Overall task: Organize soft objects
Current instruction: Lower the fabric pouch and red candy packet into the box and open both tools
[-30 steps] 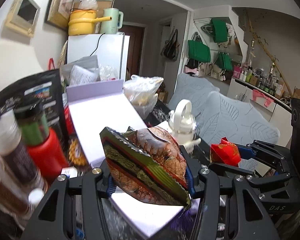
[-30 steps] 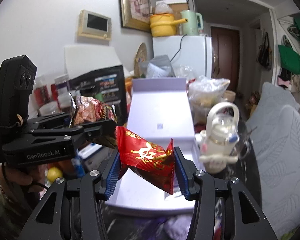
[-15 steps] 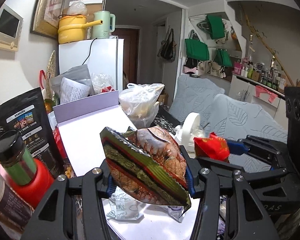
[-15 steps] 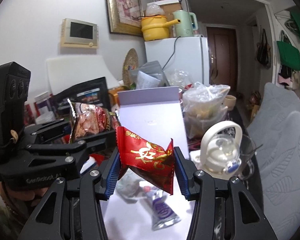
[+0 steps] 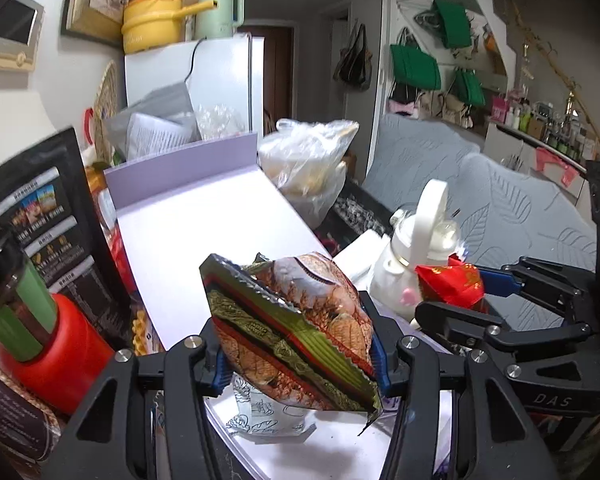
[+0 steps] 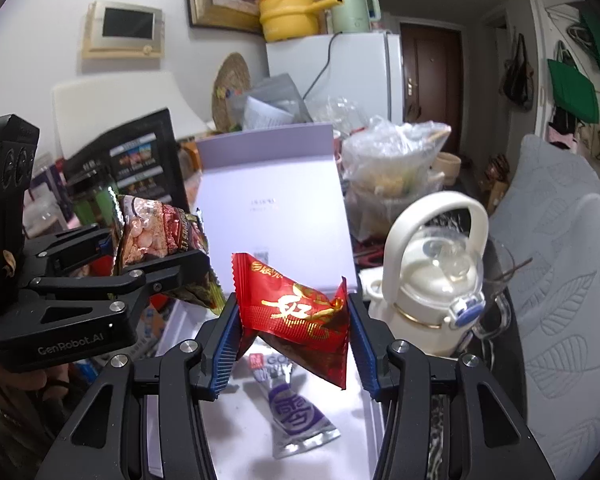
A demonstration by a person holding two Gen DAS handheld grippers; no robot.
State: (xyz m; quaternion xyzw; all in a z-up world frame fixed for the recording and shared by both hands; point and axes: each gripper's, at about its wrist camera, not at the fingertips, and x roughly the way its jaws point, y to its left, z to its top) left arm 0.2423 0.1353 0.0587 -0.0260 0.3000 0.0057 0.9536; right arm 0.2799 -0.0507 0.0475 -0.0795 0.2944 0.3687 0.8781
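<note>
- Between the blue pads of the left gripper [image 5: 298, 354], a brown-and-green snack packet [image 5: 296, 332] is clamped by its sides and held tilted, clear of the surface below.
- Just to its right, the right gripper [image 6: 294, 330] pinches a red snack packet with gold lettering [image 6: 296, 312], its blue pads pressing both crimped edges; the packet hangs in the air.
- Under both grippers lies an open white box [image 6: 268, 216] with its lilac lid [image 5: 184, 172] standing up at the far end.
- On the box floor rest two more packets: a clear one with purple print [image 6: 296, 416] beneath the red packet, and a white printed pouch [image 5: 266, 412] beneath the brown one.
- Beside the box on the right stands a white bottle with a loop handle [image 6: 432, 272]; behind it sits a clear plastic bag [image 6: 392, 168].
- To the left are a red container with a green-banded jar [image 5: 32, 320] and a black pouch [image 5: 40, 216].
- A hand [image 6: 16, 384] grips the left tool's handle.
</note>
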